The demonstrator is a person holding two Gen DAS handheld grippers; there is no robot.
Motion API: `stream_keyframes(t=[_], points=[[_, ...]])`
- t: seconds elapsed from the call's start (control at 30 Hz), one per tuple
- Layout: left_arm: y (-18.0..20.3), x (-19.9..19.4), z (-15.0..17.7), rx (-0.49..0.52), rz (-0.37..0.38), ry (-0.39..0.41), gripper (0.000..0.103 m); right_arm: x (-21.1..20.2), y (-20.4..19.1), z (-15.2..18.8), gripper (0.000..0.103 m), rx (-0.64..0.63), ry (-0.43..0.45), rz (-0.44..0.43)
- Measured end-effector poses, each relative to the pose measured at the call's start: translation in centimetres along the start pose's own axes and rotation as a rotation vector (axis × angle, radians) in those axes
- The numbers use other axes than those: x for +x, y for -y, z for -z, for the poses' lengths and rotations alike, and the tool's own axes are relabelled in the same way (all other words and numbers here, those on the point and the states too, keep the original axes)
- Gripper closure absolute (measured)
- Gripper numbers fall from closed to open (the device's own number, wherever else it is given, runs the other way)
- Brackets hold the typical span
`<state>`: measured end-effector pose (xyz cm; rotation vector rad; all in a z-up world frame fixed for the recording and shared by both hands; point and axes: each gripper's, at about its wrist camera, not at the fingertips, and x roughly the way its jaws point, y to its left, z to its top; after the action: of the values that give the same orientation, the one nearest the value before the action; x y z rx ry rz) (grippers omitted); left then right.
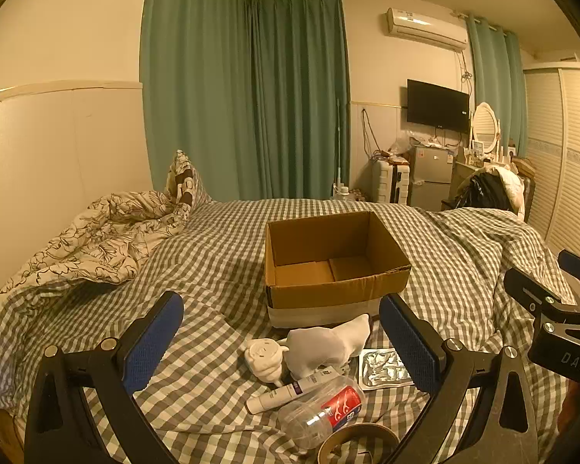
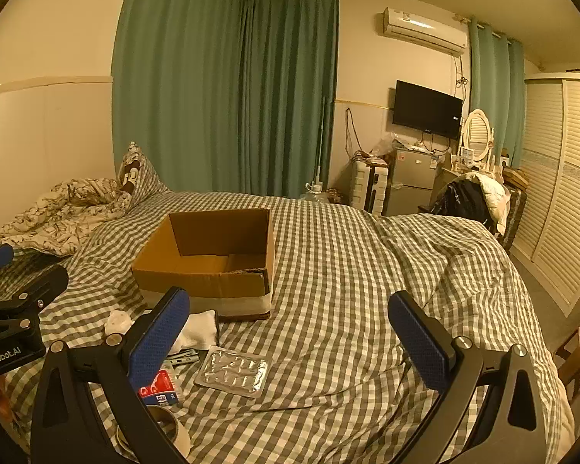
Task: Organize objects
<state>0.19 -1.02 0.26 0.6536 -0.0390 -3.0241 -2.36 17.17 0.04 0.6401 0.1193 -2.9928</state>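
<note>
An open, empty cardboard box (image 1: 336, 266) stands on the checked bed; it also shows in the right wrist view (image 2: 208, 263). In front of it lie a white sock (image 1: 324, 344), a white round cap-like object (image 1: 265, 359), a white tube (image 1: 290, 388), a clear plastic bottle with a red label (image 1: 321, 411), a silver blister pack (image 1: 382, 367) and a roll of tape (image 1: 357, 442). My left gripper (image 1: 282, 344) is open and empty above these items. My right gripper (image 2: 290, 340) is open and empty, right of the blister pack (image 2: 232, 373).
A crumpled floral duvet (image 1: 100, 239) lies at the bed's left by the wall. Green curtains (image 1: 251, 96) hang behind. A fridge (image 1: 431, 178), a television (image 1: 437, 106), a dressing table and a louvred wardrobe (image 1: 564, 154) stand beyond the bed on the right.
</note>
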Motion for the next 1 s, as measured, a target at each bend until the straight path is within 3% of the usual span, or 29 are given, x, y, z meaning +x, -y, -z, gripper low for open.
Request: stream_keyframes(t=[1.0], points=[[-0.09,-0.28,-0.14,-0.008,0.007,0.0,0.0,-0.63,-0.91,-0.57,0.0,-0.019,0.006,-0.021]])
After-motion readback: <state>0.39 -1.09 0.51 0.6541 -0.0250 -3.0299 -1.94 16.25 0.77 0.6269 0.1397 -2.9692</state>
